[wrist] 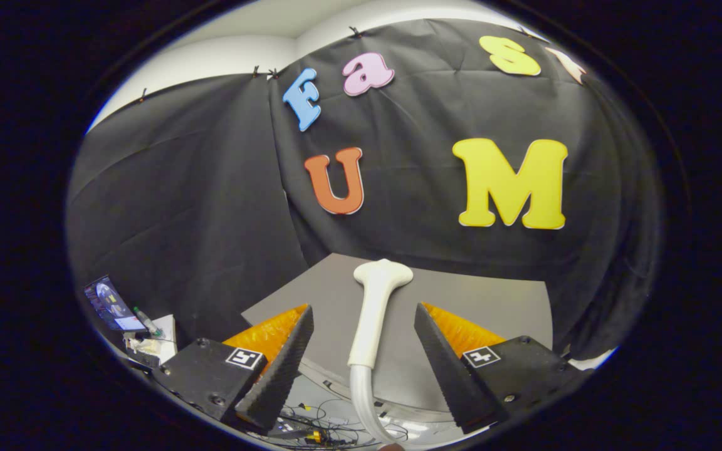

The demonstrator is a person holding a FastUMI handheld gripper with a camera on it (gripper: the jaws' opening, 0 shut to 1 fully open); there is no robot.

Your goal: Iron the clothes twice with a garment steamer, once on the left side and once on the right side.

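Steamer head (378, 294) stands upright right between the 2 fingers of the gripper (364, 351), handle running straight along them. Jaws spread wide, not touching it.

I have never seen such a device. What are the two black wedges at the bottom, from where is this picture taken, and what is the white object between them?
The picture comes from a camera riding on a hand-held gripper, looking forward along its two fingers. The black ridged wedges are those fingers; they stand open, pressing on nothing. Between them, touching neither, rises the white garment steamer, its flat head on top and a pale hose running down from its handle. Behind it lies a grey board. Farther off beside the one finger stands a small screen.
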